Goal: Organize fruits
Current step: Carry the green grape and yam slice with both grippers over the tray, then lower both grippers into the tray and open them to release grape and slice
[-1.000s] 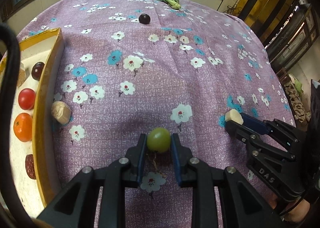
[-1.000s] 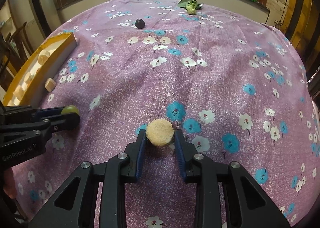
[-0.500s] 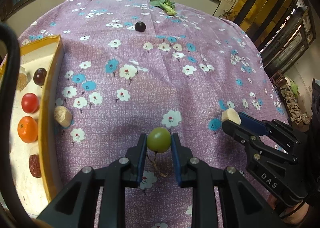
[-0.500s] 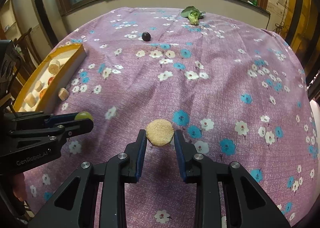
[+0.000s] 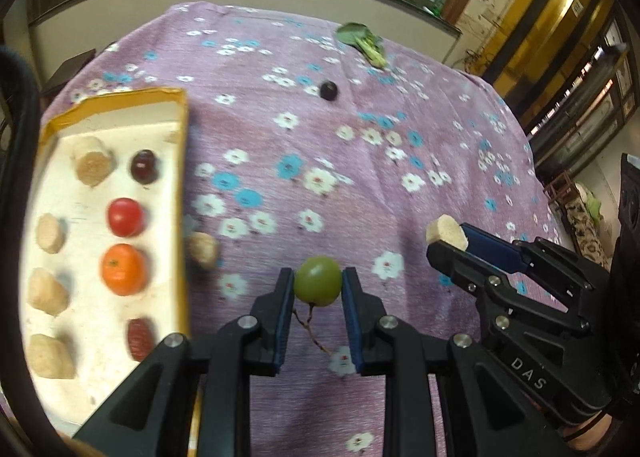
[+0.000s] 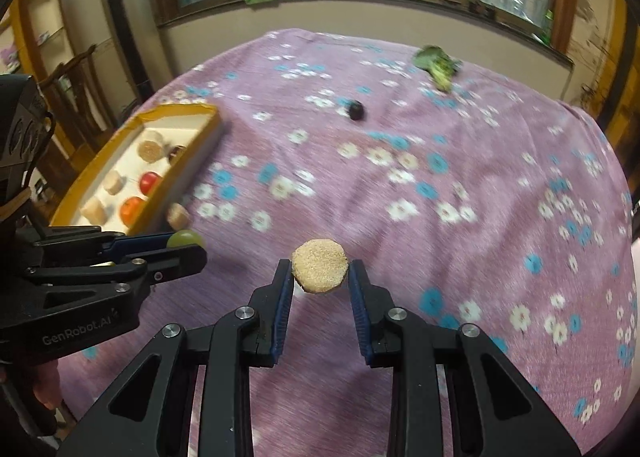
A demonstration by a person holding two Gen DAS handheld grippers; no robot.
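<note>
The left claw [image 5: 318, 285], clamped on a green grape [image 5: 318, 285], hangs just right of the yellow tray [image 5: 182, 193] on the tabletop, nearer it than the right claw [image 6: 320, 271], which grips a tan round slice [image 6: 319, 265].

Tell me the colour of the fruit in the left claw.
Green grape, clearest in the left wrist view.

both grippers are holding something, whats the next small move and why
Probably carry the left gripper with its green grape over to the tray and set it in the fruit column. The grape is clamped and clear of the cloth, and the tray lies close by, its near end beyond the dark red fruit looks free.
</note>
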